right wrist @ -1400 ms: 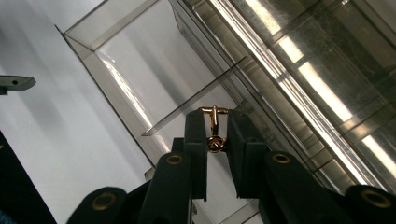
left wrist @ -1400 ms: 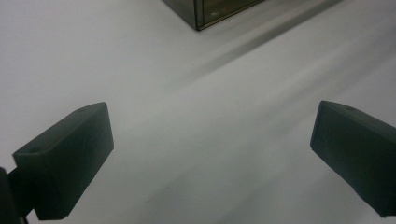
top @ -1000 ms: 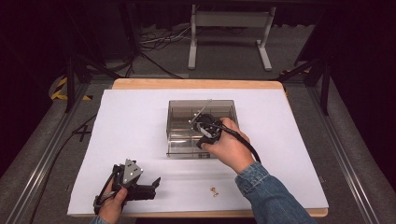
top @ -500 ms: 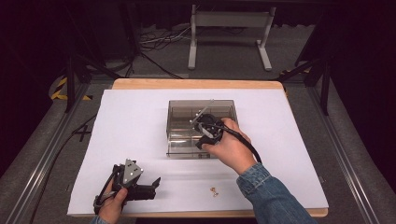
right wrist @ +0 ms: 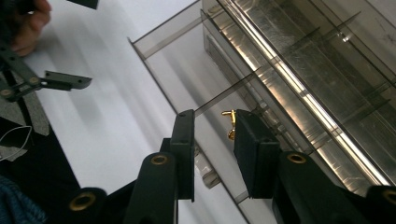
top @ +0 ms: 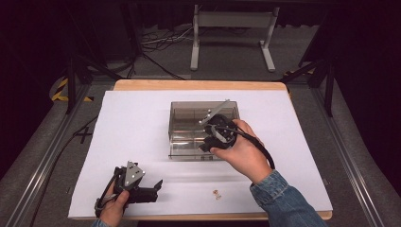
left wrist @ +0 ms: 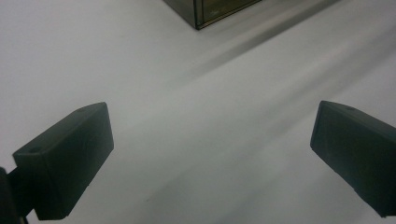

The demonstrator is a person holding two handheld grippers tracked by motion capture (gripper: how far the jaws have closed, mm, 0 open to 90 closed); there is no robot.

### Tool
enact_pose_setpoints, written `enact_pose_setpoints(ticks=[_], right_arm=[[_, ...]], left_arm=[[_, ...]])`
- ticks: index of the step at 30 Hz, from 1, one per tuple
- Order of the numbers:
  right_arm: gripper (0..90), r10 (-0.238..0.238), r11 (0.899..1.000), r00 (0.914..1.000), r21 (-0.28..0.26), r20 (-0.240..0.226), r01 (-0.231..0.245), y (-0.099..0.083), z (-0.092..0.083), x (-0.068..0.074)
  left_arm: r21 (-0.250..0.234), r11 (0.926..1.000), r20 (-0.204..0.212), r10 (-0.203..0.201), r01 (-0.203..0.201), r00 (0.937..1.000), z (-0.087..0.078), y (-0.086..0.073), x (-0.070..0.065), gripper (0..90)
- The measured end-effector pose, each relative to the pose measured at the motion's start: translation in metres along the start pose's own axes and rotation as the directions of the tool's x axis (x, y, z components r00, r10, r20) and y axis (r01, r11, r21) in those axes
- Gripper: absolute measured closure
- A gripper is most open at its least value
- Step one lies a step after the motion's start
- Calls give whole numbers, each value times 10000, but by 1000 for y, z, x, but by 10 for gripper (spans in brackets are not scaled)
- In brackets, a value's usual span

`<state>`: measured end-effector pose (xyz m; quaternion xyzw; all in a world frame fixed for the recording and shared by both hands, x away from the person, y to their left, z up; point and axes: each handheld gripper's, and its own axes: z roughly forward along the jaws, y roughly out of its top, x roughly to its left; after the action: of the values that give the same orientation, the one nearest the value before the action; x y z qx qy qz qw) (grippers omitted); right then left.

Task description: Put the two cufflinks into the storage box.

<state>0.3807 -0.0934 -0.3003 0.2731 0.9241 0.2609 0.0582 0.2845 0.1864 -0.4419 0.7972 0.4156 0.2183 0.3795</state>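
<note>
Gold screw (right wrist: 229, 125) | in organizer box (top: 189, 124) compartment | right gripper (right wrist: 214, 140) jaws just opening, parted

Clear smoky plastic compartment box (top: 189, 127), drawer pulled open toward counter's near edge. Small brass screw (right wrist: 230, 124) lies in drawer compartment; second brass screw (top: 217, 193) on white sheet, well apart.

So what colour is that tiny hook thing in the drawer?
Gold; the hook shows best in the right gripper view.
</note>
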Motion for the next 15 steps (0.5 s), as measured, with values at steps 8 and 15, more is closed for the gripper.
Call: enact_pose_setpoints(ticks=[8, 15], right_arm=[[666, -477, 9984, 9986, -316, -210, 470, -8, -14, 10], [655, -792, 9952, 9966, -597, -245, 776, -20, -27, 16]], left_arm=[[20, 10000, -21, 4, -4, 10000, 0, 0, 0, 1], [31, 10000, 0, -17, 17, 10000, 0, 0, 0, 1]])
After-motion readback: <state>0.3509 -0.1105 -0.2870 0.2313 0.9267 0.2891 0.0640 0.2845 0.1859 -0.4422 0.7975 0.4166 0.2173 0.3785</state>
